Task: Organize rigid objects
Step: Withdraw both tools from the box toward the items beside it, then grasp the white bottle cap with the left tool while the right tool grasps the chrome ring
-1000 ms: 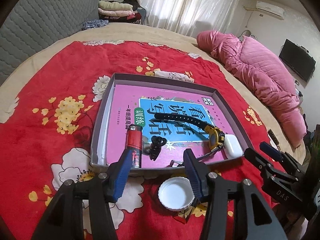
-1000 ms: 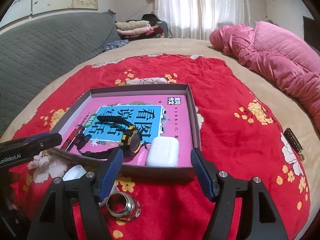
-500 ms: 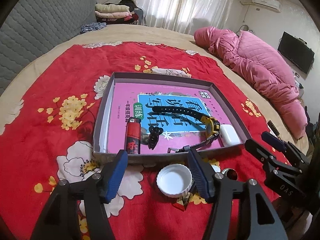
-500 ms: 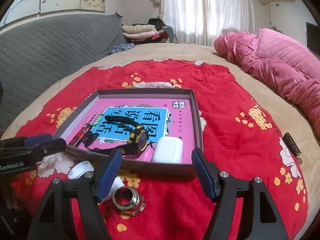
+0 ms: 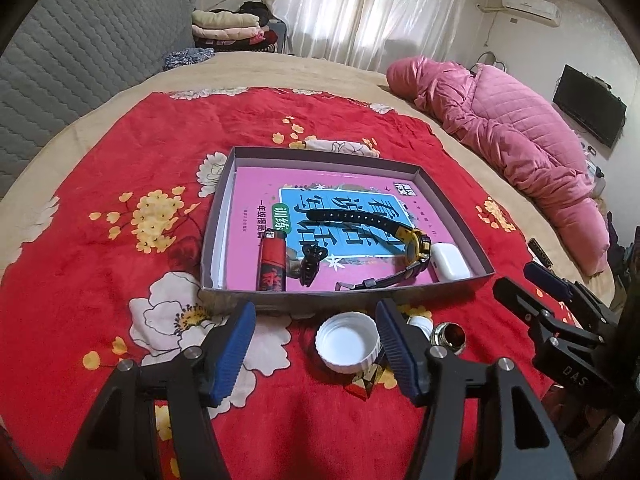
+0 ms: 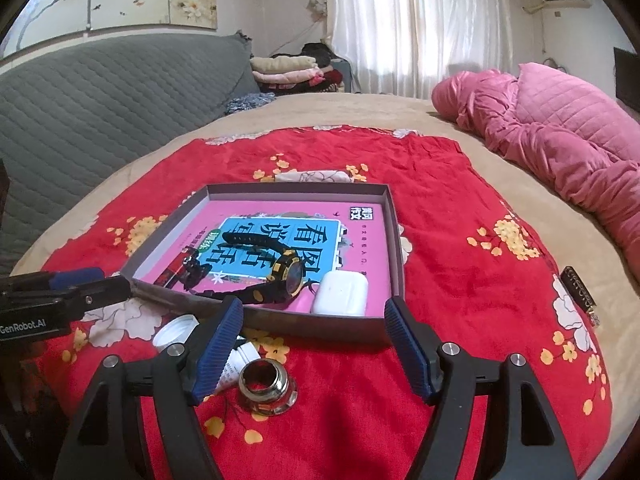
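Note:
A grey shallow box (image 5: 218,216) (image 6: 394,232) on a red flowered blanket holds a pink book, a red lighter (image 5: 273,264), a black hair clip (image 5: 311,266), a black-yellow watch (image 5: 414,242) (image 6: 286,276) and a white earbud case (image 5: 450,260) (image 6: 340,294). In front of the box lie a white cap (image 5: 347,340) (image 6: 176,332), a small white bottle (image 6: 236,364) and a metal ring fitting (image 5: 450,334) (image 6: 266,386). My left gripper (image 5: 316,346) is open, empty, near the cap. My right gripper (image 6: 314,346) is open, empty, above the fitting.
A pink quilted jacket (image 5: 512,140) (image 6: 560,140) lies at the back right. A grey quilted headboard (image 6: 100,92) stands to the left. A small dark tag (image 6: 578,292) lies on the blanket at the right. Folded clothes (image 5: 228,30) sit at the back.
Both grippers have drawn back from the box and risen a little. The cap and metal fitting now show more fully. Both stay open and empty.

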A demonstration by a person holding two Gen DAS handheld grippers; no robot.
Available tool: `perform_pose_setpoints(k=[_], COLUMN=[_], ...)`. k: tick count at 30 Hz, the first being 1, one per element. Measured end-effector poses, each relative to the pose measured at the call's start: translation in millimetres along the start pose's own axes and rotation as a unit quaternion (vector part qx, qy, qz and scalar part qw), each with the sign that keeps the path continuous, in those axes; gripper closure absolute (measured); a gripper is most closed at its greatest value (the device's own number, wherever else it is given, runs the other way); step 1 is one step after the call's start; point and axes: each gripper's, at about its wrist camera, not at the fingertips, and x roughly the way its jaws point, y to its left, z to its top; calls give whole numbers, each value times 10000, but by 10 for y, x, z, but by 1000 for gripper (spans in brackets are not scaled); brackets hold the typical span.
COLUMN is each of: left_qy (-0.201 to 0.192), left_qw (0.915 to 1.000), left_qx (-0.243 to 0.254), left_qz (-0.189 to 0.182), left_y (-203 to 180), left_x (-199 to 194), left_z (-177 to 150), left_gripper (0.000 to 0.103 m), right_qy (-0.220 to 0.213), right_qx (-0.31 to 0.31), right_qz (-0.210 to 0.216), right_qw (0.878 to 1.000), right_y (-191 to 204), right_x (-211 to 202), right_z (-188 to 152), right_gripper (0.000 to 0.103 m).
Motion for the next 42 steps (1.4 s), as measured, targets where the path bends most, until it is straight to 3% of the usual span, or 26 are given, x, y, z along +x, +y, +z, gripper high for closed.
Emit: perform_pose_setpoints(k=[42], left_qy=[196], left_qw=[9995], left_qx=[209], left_qz=[-141], left_y=[-172], left_x=[-57], left_z=[-112], left_gripper=[41], right_qy=[154], right_qx=[-375], right_qz=[240], right_qw=[9989], right_y=[193], right_x=[-231], right_z=[-187], right_gripper=[28])
